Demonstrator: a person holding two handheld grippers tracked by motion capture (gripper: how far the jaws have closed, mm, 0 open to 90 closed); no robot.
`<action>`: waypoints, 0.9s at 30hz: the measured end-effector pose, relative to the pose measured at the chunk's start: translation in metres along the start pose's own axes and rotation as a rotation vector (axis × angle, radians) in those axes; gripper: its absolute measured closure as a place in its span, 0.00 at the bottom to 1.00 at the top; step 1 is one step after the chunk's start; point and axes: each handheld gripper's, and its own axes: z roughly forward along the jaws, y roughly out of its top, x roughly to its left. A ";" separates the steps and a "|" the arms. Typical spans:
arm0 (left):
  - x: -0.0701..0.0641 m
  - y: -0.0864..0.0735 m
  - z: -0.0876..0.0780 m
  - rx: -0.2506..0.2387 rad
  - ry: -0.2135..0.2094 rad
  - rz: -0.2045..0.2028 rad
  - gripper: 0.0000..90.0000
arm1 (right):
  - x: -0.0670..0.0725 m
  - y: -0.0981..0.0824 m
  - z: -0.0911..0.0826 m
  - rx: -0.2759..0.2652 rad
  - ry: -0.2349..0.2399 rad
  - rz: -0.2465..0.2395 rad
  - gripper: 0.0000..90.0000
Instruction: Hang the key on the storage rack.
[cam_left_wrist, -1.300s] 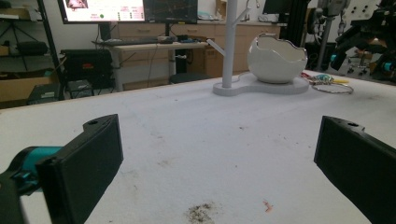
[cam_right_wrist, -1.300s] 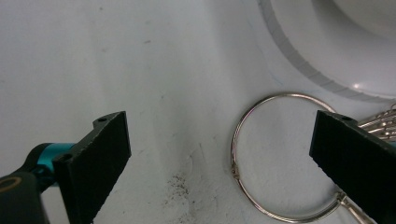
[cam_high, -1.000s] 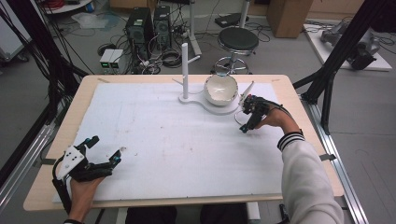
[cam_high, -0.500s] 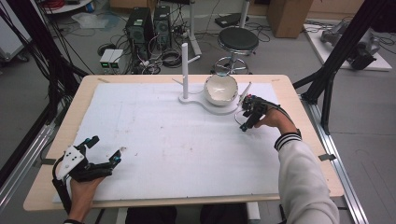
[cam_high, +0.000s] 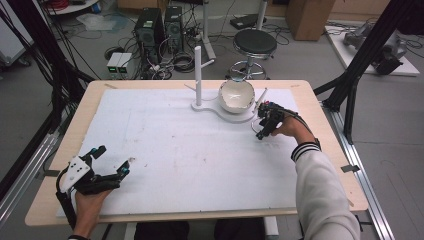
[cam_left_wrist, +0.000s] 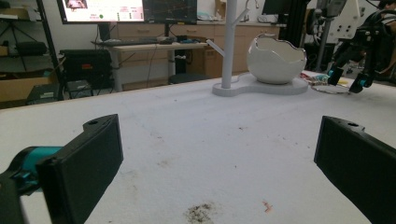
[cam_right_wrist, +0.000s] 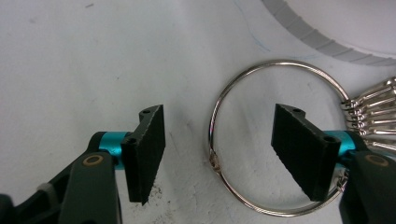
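The key ring (cam_right_wrist: 275, 140) lies flat on the white table cover (cam_high: 175, 150), just beside the rim of the white stand base (cam_right_wrist: 327, 42) — a big silver loop with a bunch of smaller rings (cam_right_wrist: 373, 116) threaded on at one side. Landmark for everything here: that base, with its egg-shaped bowl (cam_high: 237, 96) and upright post (cam_high: 198, 75).

The right gripper (cam_right_wrist: 219, 149) hangs directly over the loop, jaws set wide, nothing between them. Here is the relation that matters, I judge: one jaw sits outside the loop, the other inside it, so the near arc of wire runs between the two pads, crossing the closing line. A squeeze from here would likely pinch that arc; the wire is thin and flat to the cover, so a slip is possible.

The left gripper (cam_high: 95, 170) is well away from the base, at the person's near edge of the table, jaws spread wide and empty — plainly the farther hand.

The right gripper view gives the wire's lie between the pads. The left gripper view gives the side-on picture: the bowl's jagged rim, the post's pegs, and the other gripper beside the base. The high view gives only the layout.
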 end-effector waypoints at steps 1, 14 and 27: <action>0.000 0.000 0.000 0.000 0.001 0.001 0.02 | 0.001 0.000 0.000 0.008 0.003 0.006 0.43; 0.000 0.000 0.000 -0.001 0.001 0.000 0.02 | 0.003 0.004 0.002 0.050 -0.003 -0.035 0.62; 0.000 0.000 0.000 -0.001 0.000 -0.001 0.02 | 0.003 0.005 0.002 0.065 0.000 -0.031 0.76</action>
